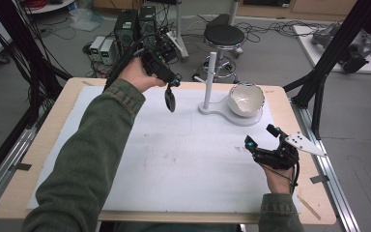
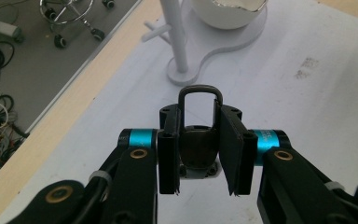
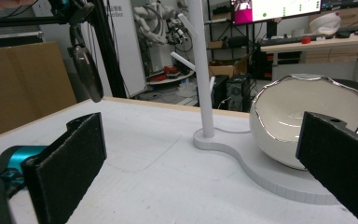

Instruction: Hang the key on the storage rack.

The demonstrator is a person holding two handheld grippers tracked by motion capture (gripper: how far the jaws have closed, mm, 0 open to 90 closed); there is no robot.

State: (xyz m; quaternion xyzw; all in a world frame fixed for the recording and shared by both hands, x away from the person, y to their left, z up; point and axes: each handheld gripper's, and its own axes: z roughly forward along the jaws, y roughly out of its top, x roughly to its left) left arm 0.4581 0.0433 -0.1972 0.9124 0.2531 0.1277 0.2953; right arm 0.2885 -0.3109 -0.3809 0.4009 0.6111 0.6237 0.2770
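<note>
The left arm, in a green sleeve, reaches far forward and up over the table's far left part, its hand wrapped around the left tool, which is raised and tips downward. Its jaws are closed tight on a dark spoon that hangs from them. The right hand sits low at the near right edge, holding the right tool level with its jaws spread wide apart and nothing between them.
</note>
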